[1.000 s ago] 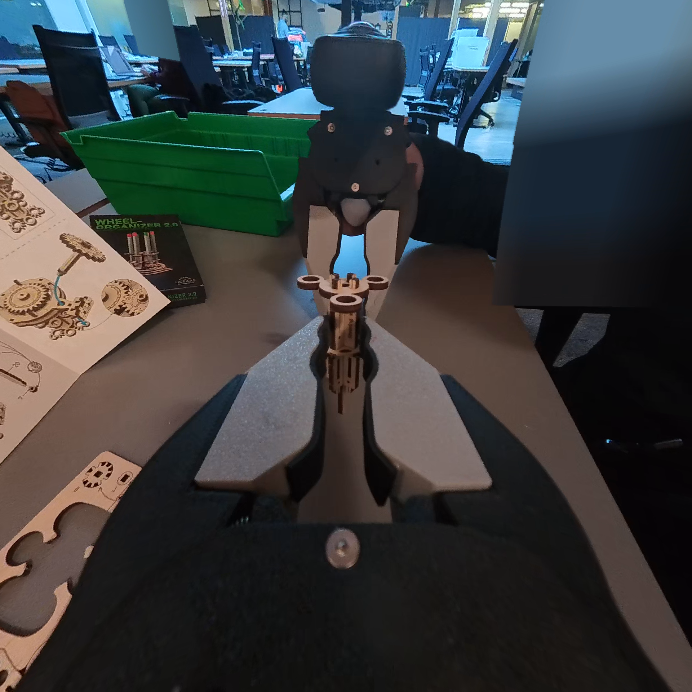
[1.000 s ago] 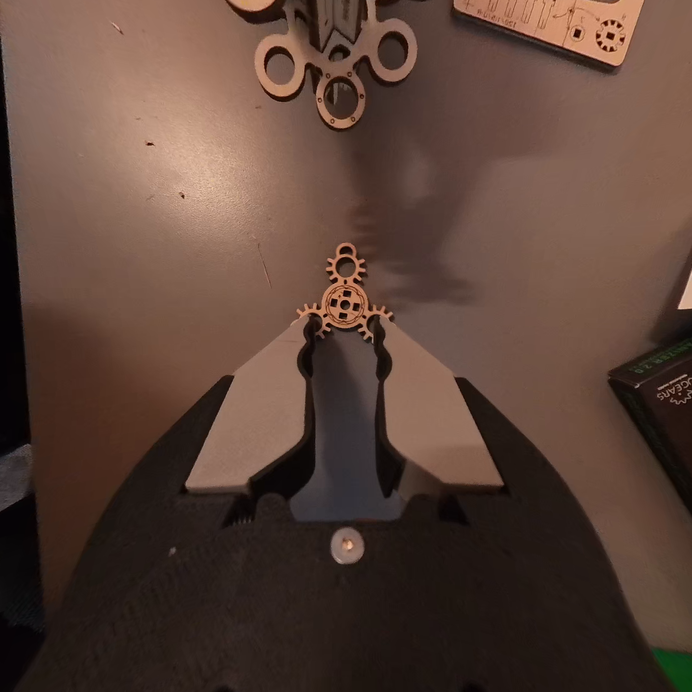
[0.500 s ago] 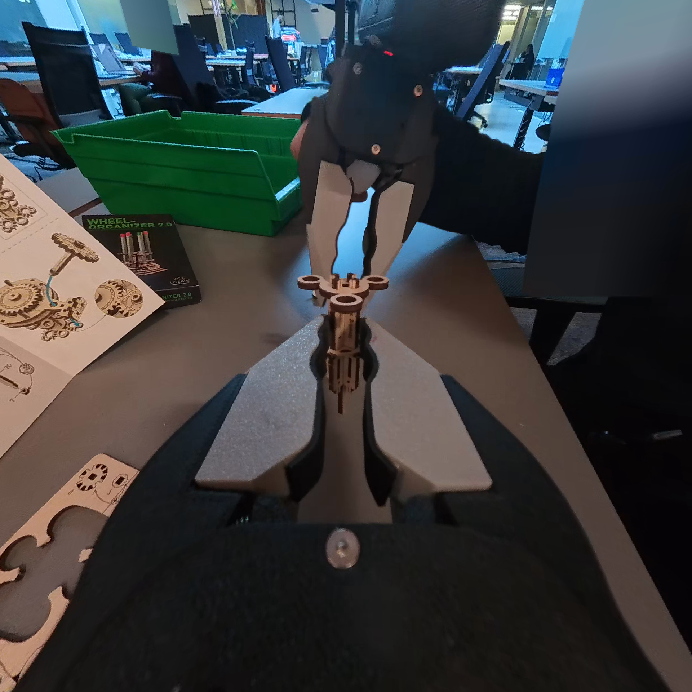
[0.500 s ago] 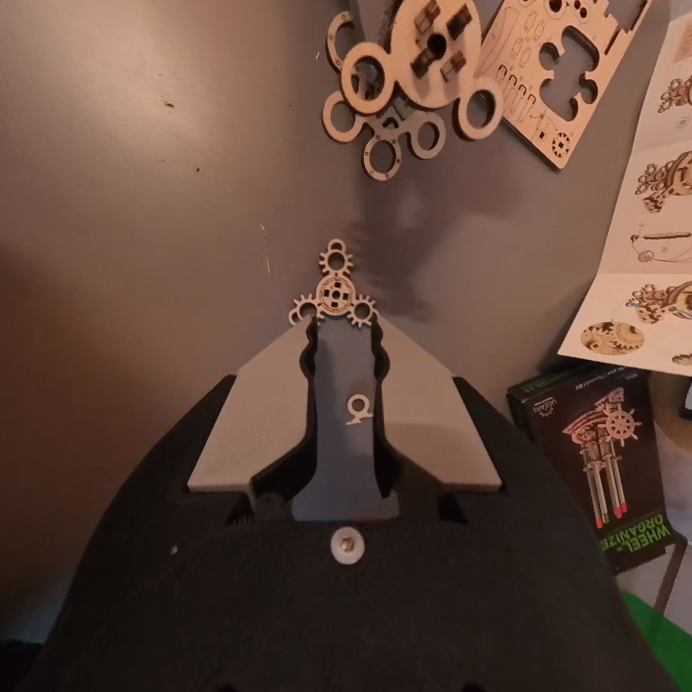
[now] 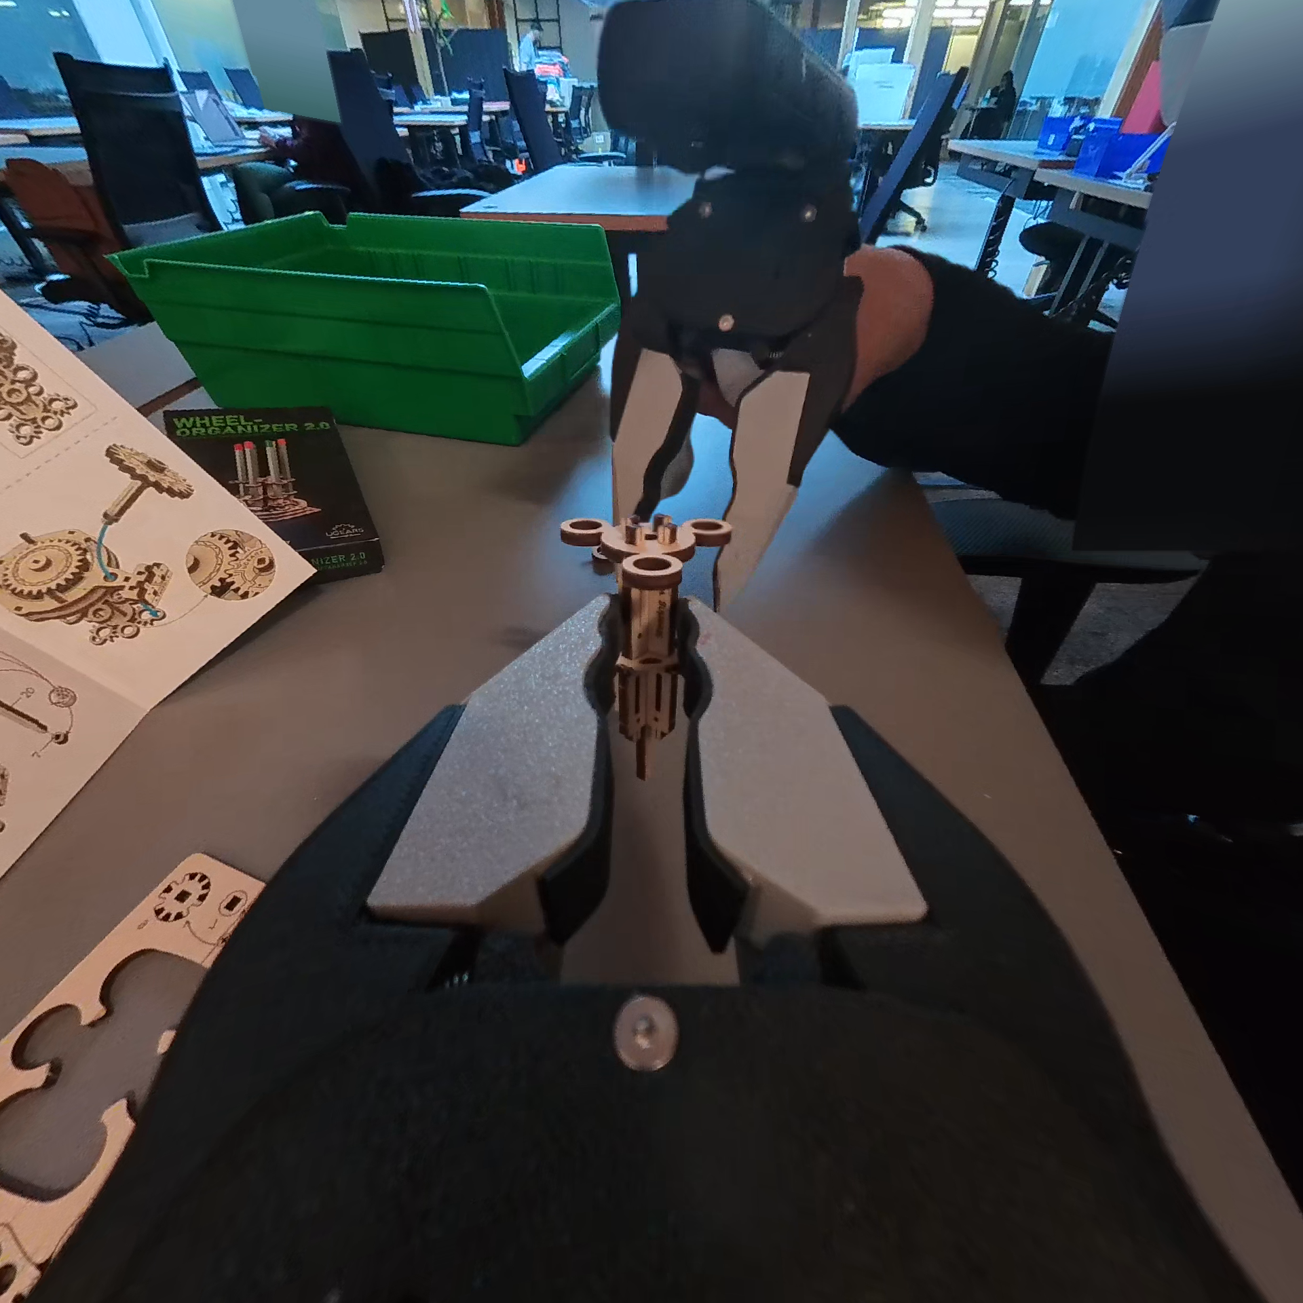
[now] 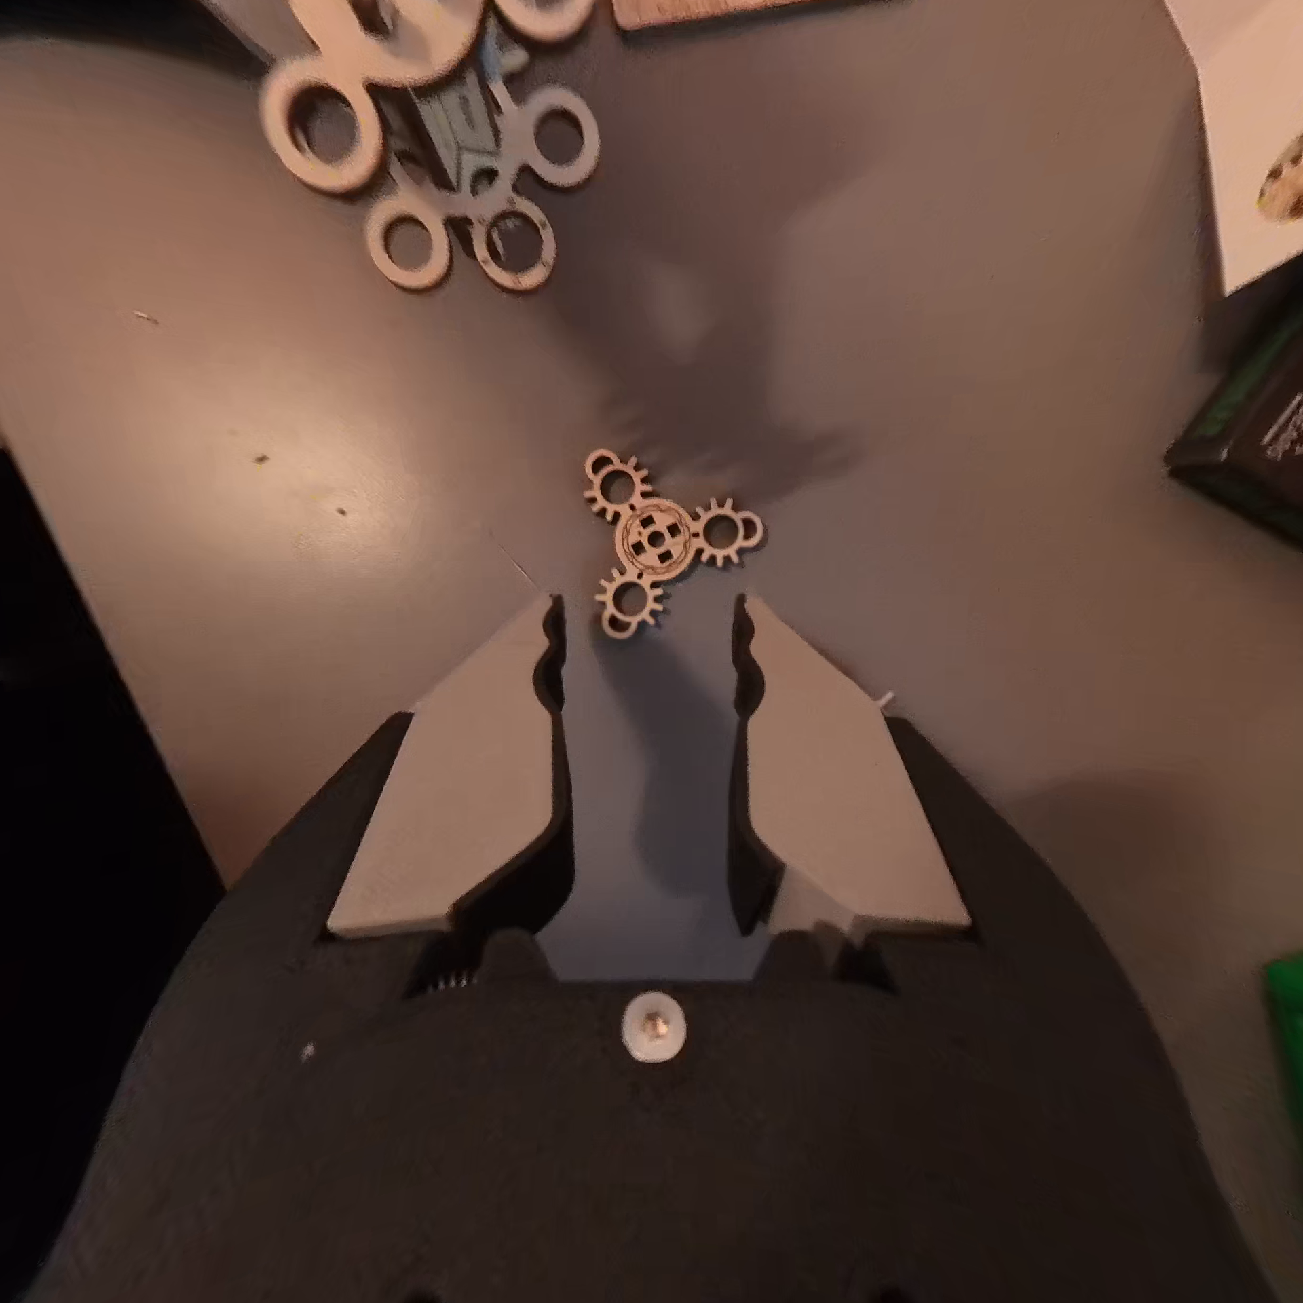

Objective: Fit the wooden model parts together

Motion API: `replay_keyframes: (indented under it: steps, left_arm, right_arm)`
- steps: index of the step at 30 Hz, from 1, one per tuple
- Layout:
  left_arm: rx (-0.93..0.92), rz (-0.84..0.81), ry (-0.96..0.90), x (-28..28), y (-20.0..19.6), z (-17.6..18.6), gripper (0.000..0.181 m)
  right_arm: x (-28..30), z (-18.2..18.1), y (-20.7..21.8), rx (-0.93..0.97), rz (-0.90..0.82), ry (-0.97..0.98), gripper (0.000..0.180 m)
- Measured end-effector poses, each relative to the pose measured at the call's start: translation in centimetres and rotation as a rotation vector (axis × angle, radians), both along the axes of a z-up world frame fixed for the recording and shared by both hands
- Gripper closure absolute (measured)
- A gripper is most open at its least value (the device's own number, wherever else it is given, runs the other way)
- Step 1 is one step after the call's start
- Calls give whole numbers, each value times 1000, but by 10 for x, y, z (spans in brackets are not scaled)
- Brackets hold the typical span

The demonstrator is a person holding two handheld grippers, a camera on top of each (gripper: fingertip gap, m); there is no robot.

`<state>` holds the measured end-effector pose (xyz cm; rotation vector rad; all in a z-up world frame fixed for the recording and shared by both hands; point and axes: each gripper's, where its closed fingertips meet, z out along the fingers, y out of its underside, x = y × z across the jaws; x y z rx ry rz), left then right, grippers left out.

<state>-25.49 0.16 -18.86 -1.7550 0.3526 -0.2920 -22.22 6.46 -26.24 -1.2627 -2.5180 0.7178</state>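
Note:
My left gripper [image 5: 649, 613] is shut on the upright column [image 5: 649, 656] of a wooden assembly, which carries a ringed plate [image 5: 645, 546] on top. The assembly also shows blurred at the top of the right wrist view [image 6: 423, 141]. My right gripper [image 6: 647, 606] is open and points down at the grey table. A small three-lobed gear piece [image 6: 659, 539] lies free just beyond its tips, with one lobe between them. In the left wrist view the right gripper's fingers [image 5: 765, 493] stand apart just behind the ringed plate.
A green bin [image 5: 381, 331] stands at the back left. A black box [image 5: 282, 486], an instruction sheet [image 5: 106, 550] and a punched wooden sheet [image 5: 92, 1022] lie to the left. The table edge [image 5: 1022, 705] runs along the right, and a sleeved arm [image 5: 987, 395] reaches in there.
My right gripper was shut on the small gear piece and has opened. The piece is loose and turned, beyond the tips. My left gripper still holds the column.

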Motion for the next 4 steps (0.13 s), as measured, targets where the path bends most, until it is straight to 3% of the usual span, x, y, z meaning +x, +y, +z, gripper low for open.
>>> replay_keyframes:
  steps: [4]
  left_arm:
    - [17,-20,6,4,-1,2,169]
  right_arm:
    - [0,-8,6,75,56,4,143]
